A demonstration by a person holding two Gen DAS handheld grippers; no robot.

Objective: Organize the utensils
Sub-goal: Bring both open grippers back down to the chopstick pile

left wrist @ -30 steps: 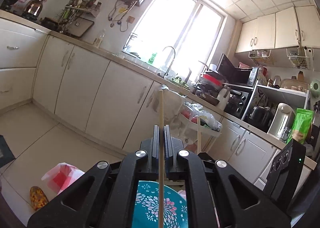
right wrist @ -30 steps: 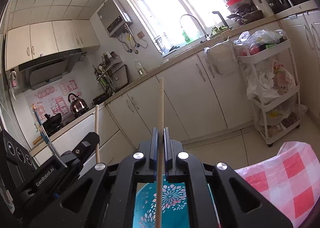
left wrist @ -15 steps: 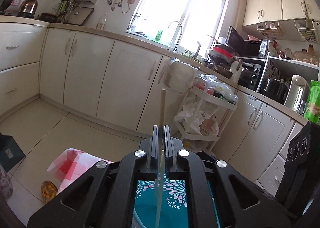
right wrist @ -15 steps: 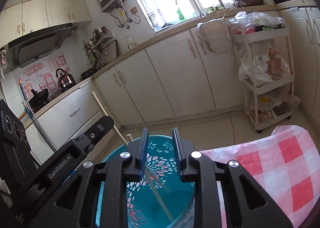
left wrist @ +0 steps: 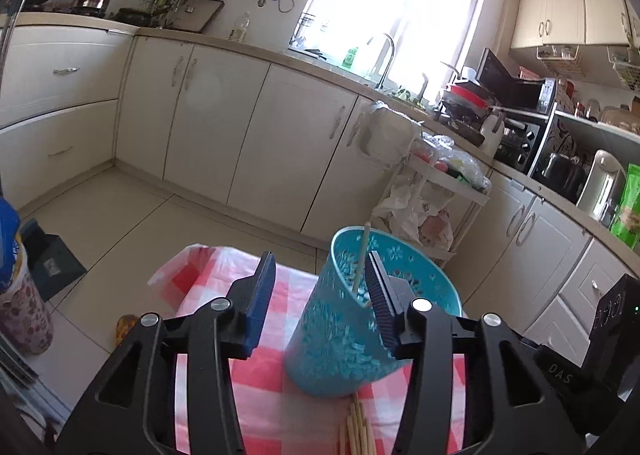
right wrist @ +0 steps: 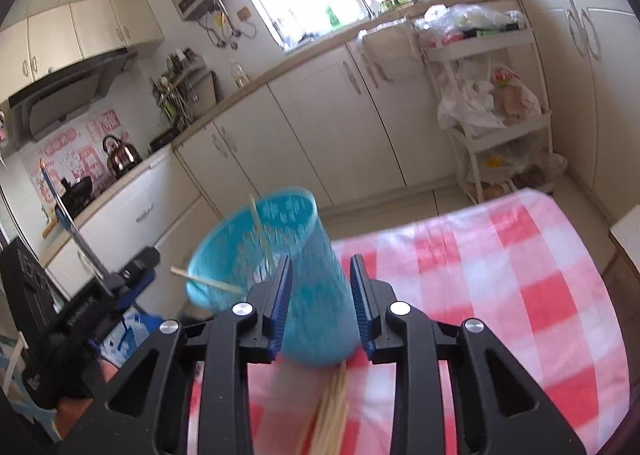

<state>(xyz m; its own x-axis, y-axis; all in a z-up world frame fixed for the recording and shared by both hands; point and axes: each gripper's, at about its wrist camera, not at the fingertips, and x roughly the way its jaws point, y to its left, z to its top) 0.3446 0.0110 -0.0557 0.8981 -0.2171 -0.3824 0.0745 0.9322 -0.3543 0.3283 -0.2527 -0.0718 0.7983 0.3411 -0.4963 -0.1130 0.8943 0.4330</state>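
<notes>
Kitchen with cream cabinets all round, and a red-checked cloth (left wrist: 276,407) on the table in front of me. My left gripper (left wrist: 320,299) and right gripper (right wrist: 320,305) are both opening, nothing between the pads. Both point slightly down at the blue cup (left wrist: 360,319). Left view shows one chopstick (left wrist: 360,259) standing in it; right view shows two (right wrist: 260,233), one leaning over the rim. More chopsticks (left wrist: 356,429) lie on the cloth by the cup's base.
</notes>
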